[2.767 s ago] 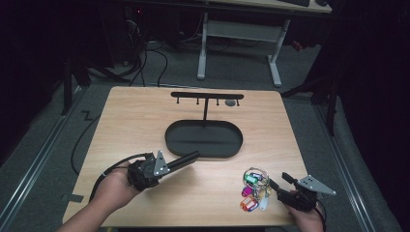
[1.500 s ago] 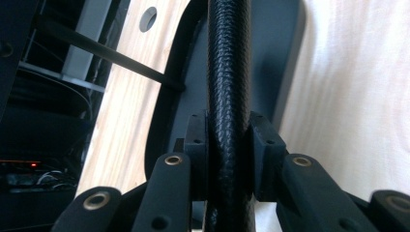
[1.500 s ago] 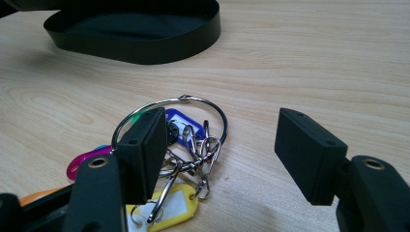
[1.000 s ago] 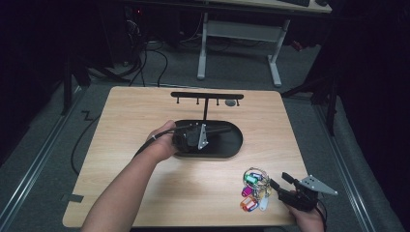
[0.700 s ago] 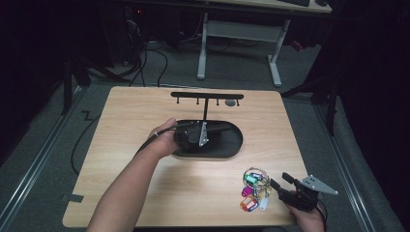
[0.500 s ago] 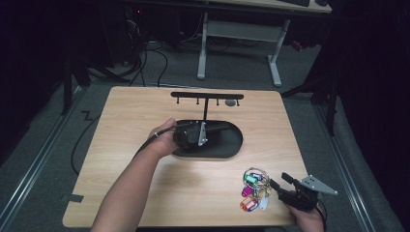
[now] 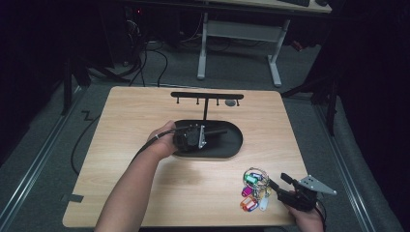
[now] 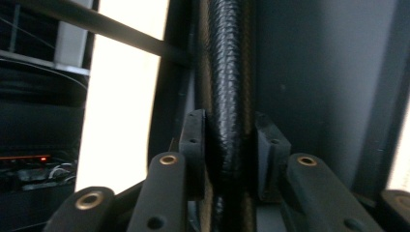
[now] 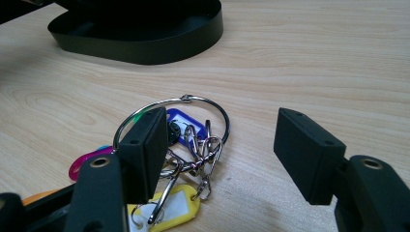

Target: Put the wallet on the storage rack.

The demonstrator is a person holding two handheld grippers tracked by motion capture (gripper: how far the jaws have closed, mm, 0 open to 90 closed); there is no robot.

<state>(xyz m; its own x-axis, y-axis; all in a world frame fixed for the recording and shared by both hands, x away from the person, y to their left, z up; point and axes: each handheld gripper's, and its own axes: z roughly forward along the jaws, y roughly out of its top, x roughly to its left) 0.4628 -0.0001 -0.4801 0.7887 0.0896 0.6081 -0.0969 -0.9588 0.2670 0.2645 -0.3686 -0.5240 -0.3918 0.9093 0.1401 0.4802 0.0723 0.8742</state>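
We see the left gripper (image 7: 205, 137) reaching over the black oval tray (image 7: 232, 145) in the middle of the wooden table (image 7: 121, 145), at the foot of the upright post (image 8: 227, 96) that carries a black rack bar (image 7: 207, 95) with small hooks. In the left gripper view the post, wrapped in a braided black surface, runs straight up between the two pads (image 8: 193, 145); the left pad touches it, while the right pad looks to stand just beside it with a thin gap, though the blur makes that hard to settle. These jaws have just been opening, with the post between them. The right gripper (image 7: 278, 186) rests near the front right corner of the table, its jaws standing wide apart and gripping nothing. In the right gripper view the bunch of keys (image 9: 188, 140) lies flat on the wood just ahead of and between those jaws: a large metal ring with small clips and coloured plastic tags in yellow, blue, pink and green. The left pad sits over the edge of the ring; whether it touches the ring we cannot tell. The bunch lies well apart from the tray and rack.
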